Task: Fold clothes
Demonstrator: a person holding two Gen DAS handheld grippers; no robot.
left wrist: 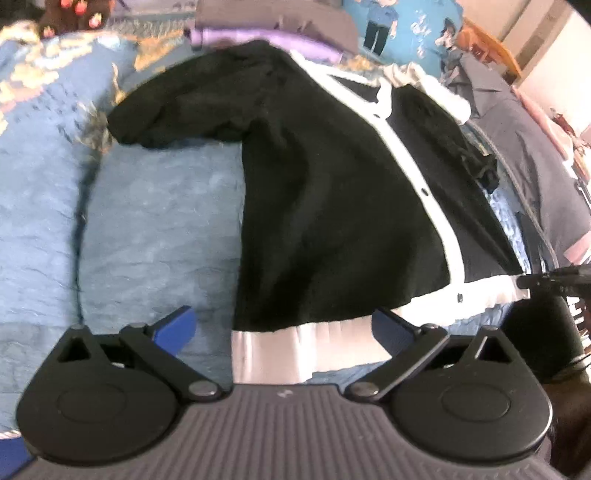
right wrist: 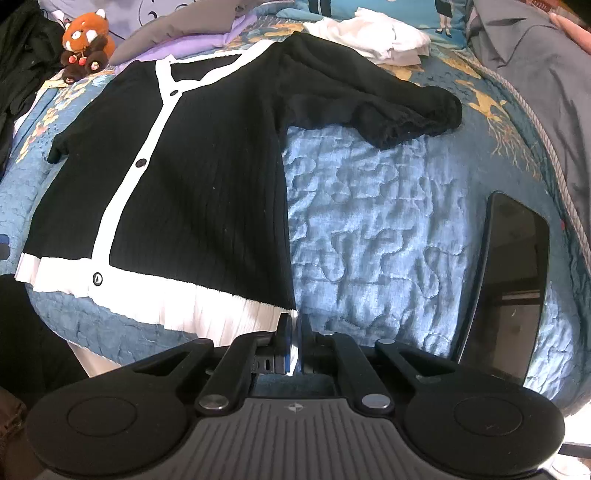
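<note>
A black ribbed cardigan (left wrist: 332,203) (right wrist: 207,184) with white trim and dark buttons lies flat on a blue quilted bedspread (right wrist: 388,229), both sleeves spread out to the sides. My left gripper (left wrist: 284,326) stands wide open over one end of the white hem (left wrist: 269,354), and its blue pads do not touch the cloth. My right gripper (right wrist: 294,339) is shut on the other corner of the hem (right wrist: 221,310), with a strip of white fabric pinched between its pads.
A dark phone or tablet (right wrist: 513,295) lies on the quilt right of my right gripper. At the far end are a plush toy (right wrist: 86,40), crumpled white clothes (right wrist: 384,33), purple cloth (left wrist: 258,33) and a grey garment (right wrist: 535,55).
</note>
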